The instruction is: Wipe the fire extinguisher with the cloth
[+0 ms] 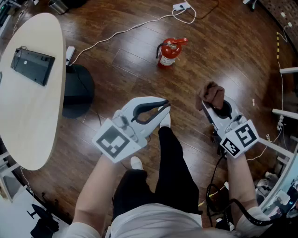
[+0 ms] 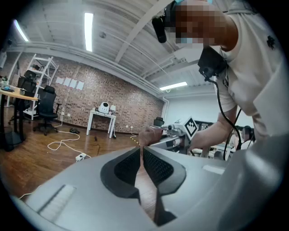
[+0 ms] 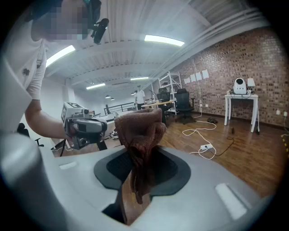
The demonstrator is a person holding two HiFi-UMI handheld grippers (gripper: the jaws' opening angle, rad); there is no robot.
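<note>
A small red fire extinguisher [image 1: 168, 52] stands upright on the wooden floor, well ahead of both grippers. My right gripper [image 1: 210, 105] is shut on a crumpled brown cloth [image 1: 213, 94]. In the right gripper view the cloth [image 3: 140, 130] bunches up between and above the jaws of that gripper [image 3: 139, 155]. My left gripper [image 1: 163, 109] is held at centre, its tips together and nothing in it. In the left gripper view its jaws [image 2: 141, 152] meet with only a thin slit. The extinguisher shows in neither gripper view.
A beige oval table [image 1: 28, 111] with a black device [image 1: 32, 65] fills the left side, with a dark round base [image 1: 77, 91] beside it. A white cable [image 1: 122, 32] runs across the floor to a power strip [image 1: 181, 6]. White frames and cables crowd the right edge [image 1: 285, 114].
</note>
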